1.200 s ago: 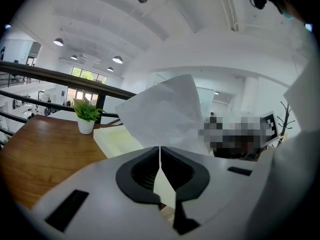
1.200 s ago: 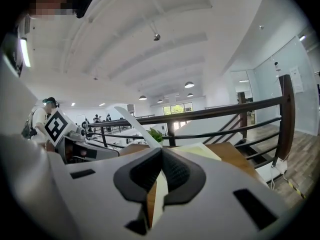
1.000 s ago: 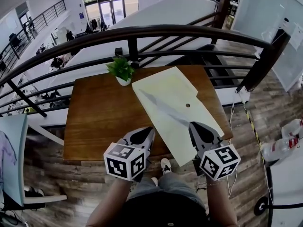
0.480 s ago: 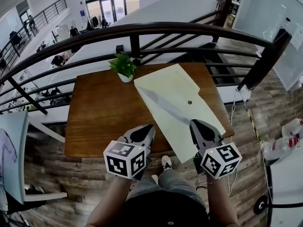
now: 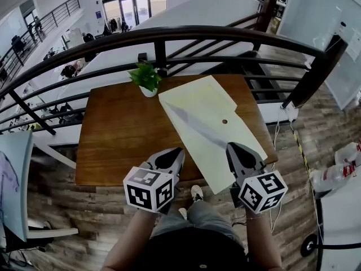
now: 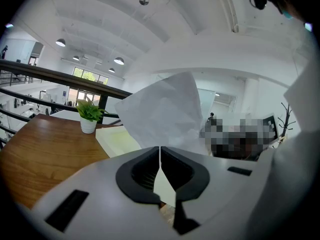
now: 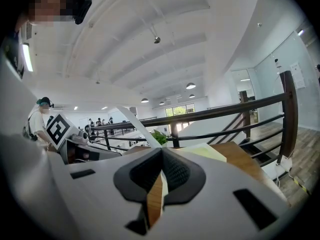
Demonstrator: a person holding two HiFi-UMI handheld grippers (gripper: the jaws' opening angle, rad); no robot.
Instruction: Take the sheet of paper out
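A pale yellow folder [image 5: 217,103] with a round button lies on the wooden table [image 5: 118,134]. Above it a thin white sheet of paper [image 5: 194,127] stands on edge, running from the folder's far-left part to my right gripper [image 5: 236,149]. That gripper is shut on the sheet, which shows as a narrow white band [image 7: 131,121] rising from its jaw tips [image 7: 161,151]. My left gripper [image 5: 176,152] is at the folder's near-left edge with its jaws together [image 6: 160,148]. From the left gripper view the sheet [image 6: 160,111] is face-on. Pale folder shows through the left jaws' gap; whether it is gripped is unclear.
A small potted plant [image 5: 145,79] stands at the table's far edge, left of the folder. A dark metal railing [image 5: 169,35] runs just behind the table, with a drop beyond. The person's legs and a shoe [image 5: 197,193] are under the near table edge.
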